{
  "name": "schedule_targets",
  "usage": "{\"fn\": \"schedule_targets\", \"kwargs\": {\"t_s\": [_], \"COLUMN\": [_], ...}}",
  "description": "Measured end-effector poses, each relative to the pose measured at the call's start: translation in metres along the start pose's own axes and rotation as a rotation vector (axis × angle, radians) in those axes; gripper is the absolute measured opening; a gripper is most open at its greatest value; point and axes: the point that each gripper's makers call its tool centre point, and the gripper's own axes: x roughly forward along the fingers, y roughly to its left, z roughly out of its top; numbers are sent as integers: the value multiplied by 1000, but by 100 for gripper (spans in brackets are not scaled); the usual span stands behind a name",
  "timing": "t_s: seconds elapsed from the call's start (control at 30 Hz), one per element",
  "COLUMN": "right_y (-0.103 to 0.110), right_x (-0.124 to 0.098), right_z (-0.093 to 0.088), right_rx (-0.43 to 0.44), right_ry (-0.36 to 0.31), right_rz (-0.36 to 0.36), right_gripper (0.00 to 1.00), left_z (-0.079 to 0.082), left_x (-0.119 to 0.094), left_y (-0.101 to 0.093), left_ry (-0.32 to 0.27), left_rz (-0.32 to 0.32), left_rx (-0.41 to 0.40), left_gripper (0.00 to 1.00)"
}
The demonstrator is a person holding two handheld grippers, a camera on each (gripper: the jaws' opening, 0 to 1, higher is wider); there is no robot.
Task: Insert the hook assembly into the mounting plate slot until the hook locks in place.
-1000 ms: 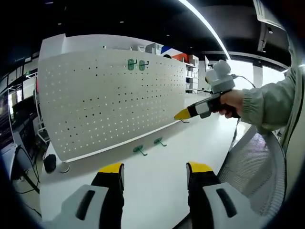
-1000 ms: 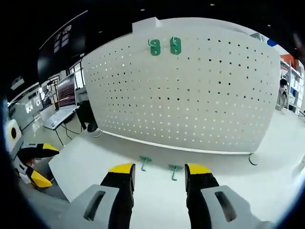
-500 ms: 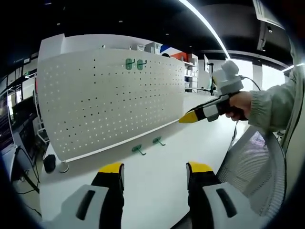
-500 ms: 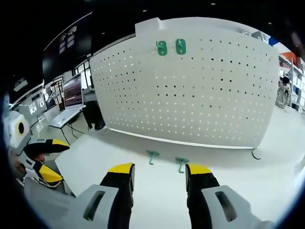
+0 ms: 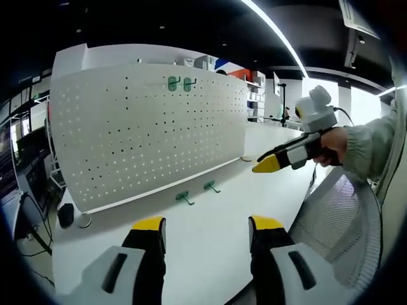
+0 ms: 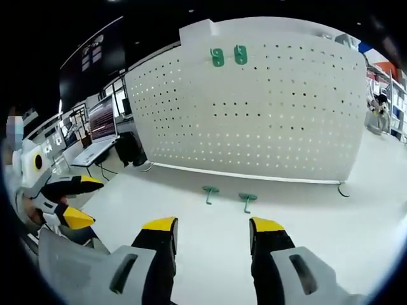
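A white pegboard [image 5: 146, 127] [image 6: 267, 108] stands upright on a white table [image 5: 210, 235]. Two green hooks [image 5: 180, 83] [image 6: 229, 56] hang side by side near its top edge. Two more green hooks lie loose on the table in front of it, one on the left [image 5: 184, 198] [image 6: 209, 192] and one on the right [image 5: 211, 186] [image 6: 247, 199]. My left gripper [image 5: 206, 223] is open over the near table, nothing between its yellow tips. My right gripper [image 6: 212, 224] is open and empty too, well short of the loose hooks. It also appears at the right in the left gripper view [image 5: 270, 163].
A grey mesh chair [image 5: 337, 222] stands at the table's right side. A person's hand and sleeve [image 5: 359, 143] hold the right gripper. Monitors and desks [image 6: 95, 127] sit left of the pegboard. Shelves [image 5: 254, 95] stand behind it.
My right gripper has pulled back from the pegboard, moving right and lower in the left gripper view. The left gripper has come further into the right gripper view. The hooks have not moved.
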Motion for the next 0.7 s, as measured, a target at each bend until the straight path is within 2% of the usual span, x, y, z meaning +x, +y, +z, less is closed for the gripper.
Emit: {"fn": "schedule_targets", "kwargs": {"t_s": [0.4, 0.7], "right_y": [6, 8], "right_x": [-16, -18], "right_z": [-13, -22], "right_rx": [18, 32], "right_ry": [10, 24], "right_rz": [21, 31], "right_gripper": [46, 47], "left_z": [-2, -5], "left_x": [2, 9], "left_y": [-1, -4], "left_ry": [11, 33], "left_rz": [-3, -19], "left_rx": [0, 8], "left_gripper": [54, 53]}}
